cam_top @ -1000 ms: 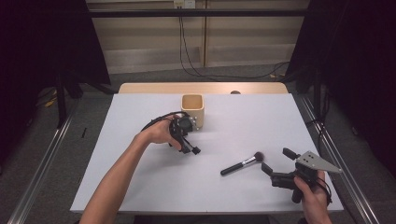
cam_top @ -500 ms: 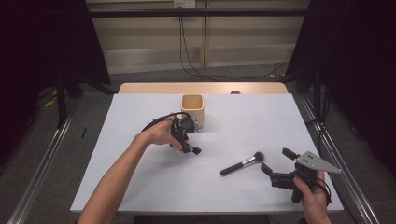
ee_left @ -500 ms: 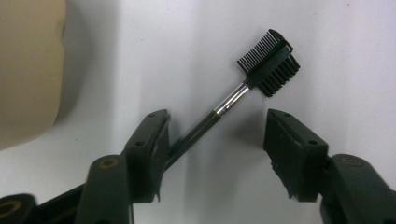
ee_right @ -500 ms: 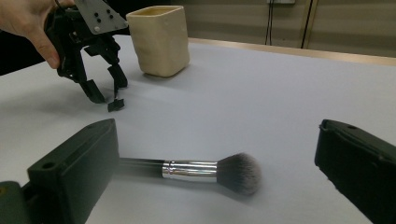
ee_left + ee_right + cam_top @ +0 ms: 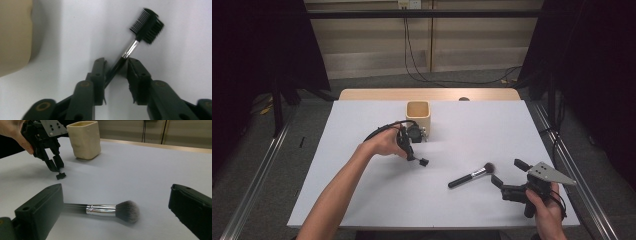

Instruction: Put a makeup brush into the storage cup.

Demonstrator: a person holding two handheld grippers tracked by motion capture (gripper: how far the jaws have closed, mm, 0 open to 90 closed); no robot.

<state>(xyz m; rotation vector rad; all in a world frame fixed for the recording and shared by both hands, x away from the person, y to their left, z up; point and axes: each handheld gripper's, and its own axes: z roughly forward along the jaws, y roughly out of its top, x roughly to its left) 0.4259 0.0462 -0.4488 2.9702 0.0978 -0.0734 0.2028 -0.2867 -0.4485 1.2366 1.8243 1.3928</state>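
A small black brow comb-brush [image 5: 146,25] lies on the white table [image 5: 362,200] near the beige cup [image 5: 418,114]. My left gripper [image 5: 413,156] points down over its thin handle. Its jaws have just been closing, with the handle between them [image 5: 115,65]. The handle rests against one pad and a sliver of table shows before the other. A powder brush [image 5: 472,175] with a black handle and silver ferrule lies at the front right. My right gripper [image 5: 508,172] stands wide open just behind it, with the bristles [image 5: 127,211] ahead between the jaws.
The beige cup [image 5: 85,138] stands upright at the back middle of the table, just beyond the left gripper [image 5: 55,165]. A wooden strip [image 5: 427,94] edges the far side. Metal rails [image 5: 257,185] run along both sides on the floor.
Both hands and both brushes keep their places. From above, any narrowing of the left jaws is too small to make out.
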